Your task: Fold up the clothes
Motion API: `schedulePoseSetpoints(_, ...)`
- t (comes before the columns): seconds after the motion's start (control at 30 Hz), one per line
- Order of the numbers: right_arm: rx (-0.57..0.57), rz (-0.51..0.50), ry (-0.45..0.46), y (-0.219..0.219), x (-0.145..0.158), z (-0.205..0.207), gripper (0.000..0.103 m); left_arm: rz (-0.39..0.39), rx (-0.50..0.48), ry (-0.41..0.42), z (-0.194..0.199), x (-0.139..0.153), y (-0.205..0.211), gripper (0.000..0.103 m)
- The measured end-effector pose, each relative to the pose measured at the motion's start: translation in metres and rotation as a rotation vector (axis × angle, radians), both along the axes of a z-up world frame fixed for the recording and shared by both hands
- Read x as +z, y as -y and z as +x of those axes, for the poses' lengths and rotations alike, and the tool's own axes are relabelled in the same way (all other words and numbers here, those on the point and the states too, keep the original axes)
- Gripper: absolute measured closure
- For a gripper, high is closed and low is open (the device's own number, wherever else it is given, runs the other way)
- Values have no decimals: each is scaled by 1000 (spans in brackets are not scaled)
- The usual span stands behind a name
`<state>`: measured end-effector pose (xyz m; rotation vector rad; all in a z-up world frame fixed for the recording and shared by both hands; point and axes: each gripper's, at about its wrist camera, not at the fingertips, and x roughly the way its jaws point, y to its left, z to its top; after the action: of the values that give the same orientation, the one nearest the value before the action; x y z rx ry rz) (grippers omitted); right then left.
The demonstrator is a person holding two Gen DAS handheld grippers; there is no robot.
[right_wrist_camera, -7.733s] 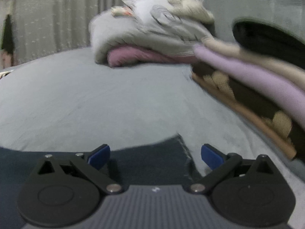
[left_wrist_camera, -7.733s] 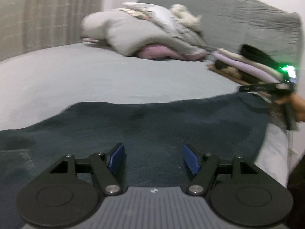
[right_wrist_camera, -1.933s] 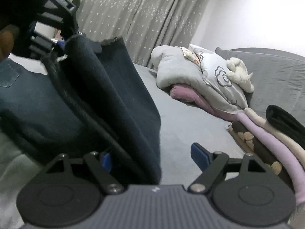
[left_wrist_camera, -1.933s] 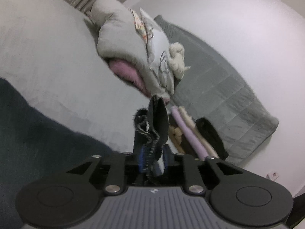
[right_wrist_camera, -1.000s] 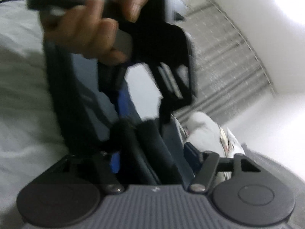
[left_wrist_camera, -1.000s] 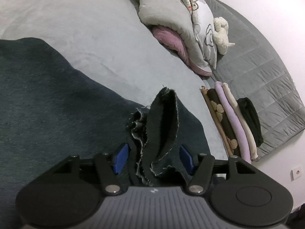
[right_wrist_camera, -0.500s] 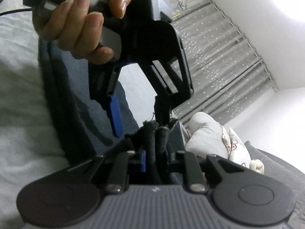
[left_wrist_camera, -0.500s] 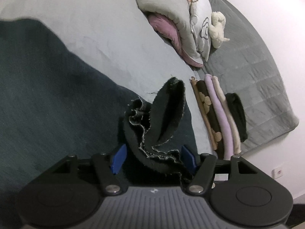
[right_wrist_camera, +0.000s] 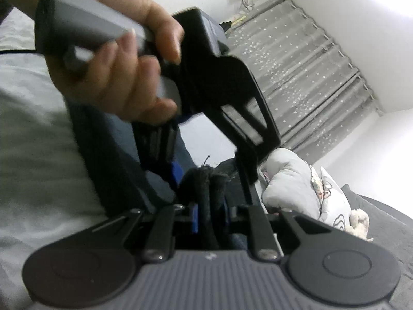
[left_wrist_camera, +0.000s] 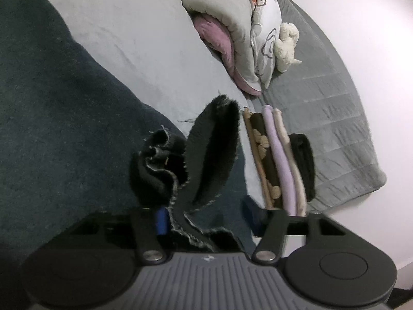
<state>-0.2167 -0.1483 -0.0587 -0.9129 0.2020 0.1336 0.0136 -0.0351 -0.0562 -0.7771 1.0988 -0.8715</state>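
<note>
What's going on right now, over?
Right tool clamped on dark garment edge. Left tool closing, frayed hem between its jaws. Nothing in the way.

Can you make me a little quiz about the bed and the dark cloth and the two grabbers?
1. True or false: the right gripper has its jaws shut on the dark cloth.
2. Which toy lies on the pillows? A) white plush toy B) red ball C) doll
3. Fill in: the folded clothes stack lies beside the grey ____.

Key: 1 true; 2 A; 3 headboard.
</note>
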Motion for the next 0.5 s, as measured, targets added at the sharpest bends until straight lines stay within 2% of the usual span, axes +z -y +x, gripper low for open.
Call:
schedulePoseSetpoints(0.03,-3,-4,12,0,-1,-1,88,-3,14,-2,0,-2,0,89)
schedulePoseSetpoints(0.1,-12,-13,40,1,-4,-2,86,-18,36,-4,-1,-3,-1,94)
schedulePoseSetpoints(0.13,-15,-21,56,0,-7,-3,78,-12,48,9,-2,-2,-2,95)
schedulePoseSetpoints(0.17,-30,-46,102,-1,-10,-4,58,-1,57,29,-3,0,-2,96)
schedulePoseSetpoints(0.2,-52,-60,136,0,-12,-3,45,11,62,53,-4,4,-2,96)
schedulePoseSetpoints(0.23,-74,-71,165,2,-14,-2,18,16,66,75,-5,9,-3,96)
schedulePoseSetpoints(0.27,-96,-81,195,4,-16,-1,13,19,71,98,-6,14,-5,96)
schedulePoseSetpoints(0.4,-225,-9,152,28,-10,15,13,27,95,183,-8,38,-13,96)
schedulePoseSetpoints(0.5,-304,34,121,45,-7,29,14,37,118,204,-9,49,-26,96)
